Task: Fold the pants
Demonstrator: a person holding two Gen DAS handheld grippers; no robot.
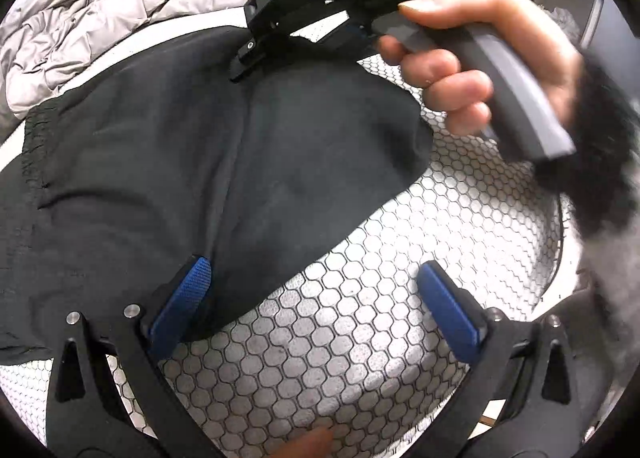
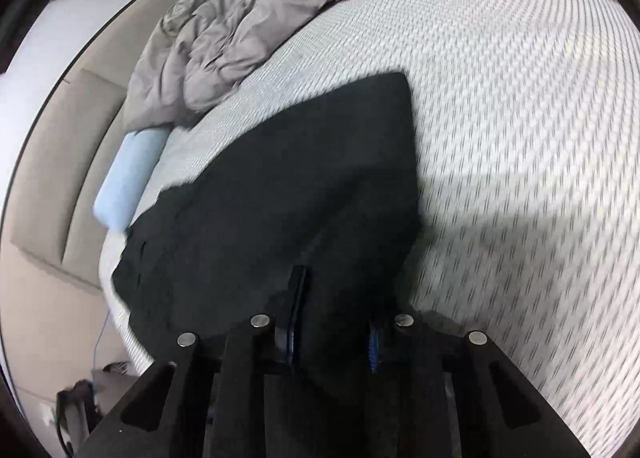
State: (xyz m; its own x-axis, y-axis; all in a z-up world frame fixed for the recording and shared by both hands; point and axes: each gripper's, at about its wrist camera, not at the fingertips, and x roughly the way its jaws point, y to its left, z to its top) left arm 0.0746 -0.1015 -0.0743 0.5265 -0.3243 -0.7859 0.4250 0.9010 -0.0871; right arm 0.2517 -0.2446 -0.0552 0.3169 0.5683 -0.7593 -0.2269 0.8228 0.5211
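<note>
Black pants point(image 1: 224, 161) lying spread on the honeycomb-patterned mattress point(image 1: 360, 338), no container appearing in either view; grey quilt point(image 1: 120, 17) bunching beyond the far edge of the cloth. Left gripper point(image 1: 316, 298) standing wide open and holding nothing, its left blue pad point(image 1: 184, 298) sitting at the hem of the pants, its right pad over bare mattress. Right gripper point(image 2: 332, 322) standing narrowed, pants fabric filling the gap between its jaws and stretching ahead of them, whether clamping or not being unclear through blur; hand point(image 1: 480, 69) gripping its grey handle.
</note>
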